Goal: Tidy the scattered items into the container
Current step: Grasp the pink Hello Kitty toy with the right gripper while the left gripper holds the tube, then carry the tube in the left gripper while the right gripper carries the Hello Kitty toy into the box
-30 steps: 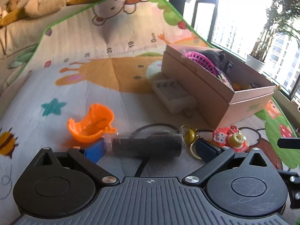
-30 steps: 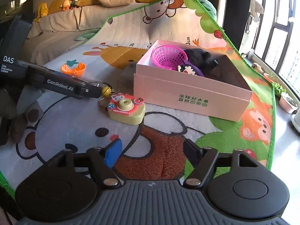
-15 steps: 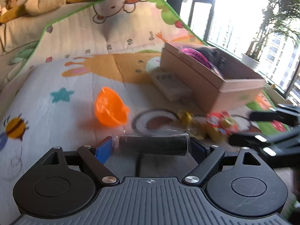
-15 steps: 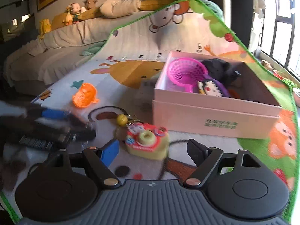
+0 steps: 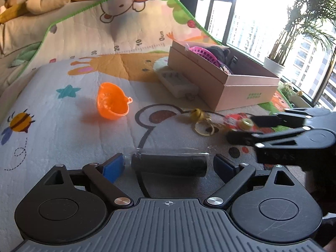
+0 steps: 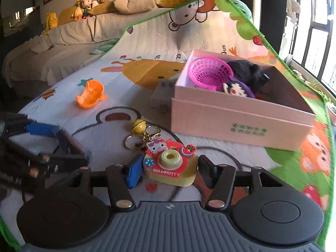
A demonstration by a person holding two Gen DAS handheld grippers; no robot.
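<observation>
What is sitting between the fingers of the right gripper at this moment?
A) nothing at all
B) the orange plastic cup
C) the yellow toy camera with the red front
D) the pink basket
C: in the right wrist view the toy camera sits between the fingers of the right gripper, while the orange cup lies far off on the mat and the pink basket is in the box.

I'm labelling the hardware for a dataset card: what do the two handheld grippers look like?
Both the left gripper and right gripper share one design: a ribbed dark-grey body with a small crosshair mark, two round black discs, black linkage arms with silver pivot screws, and a blue pad on one finger.
</observation>
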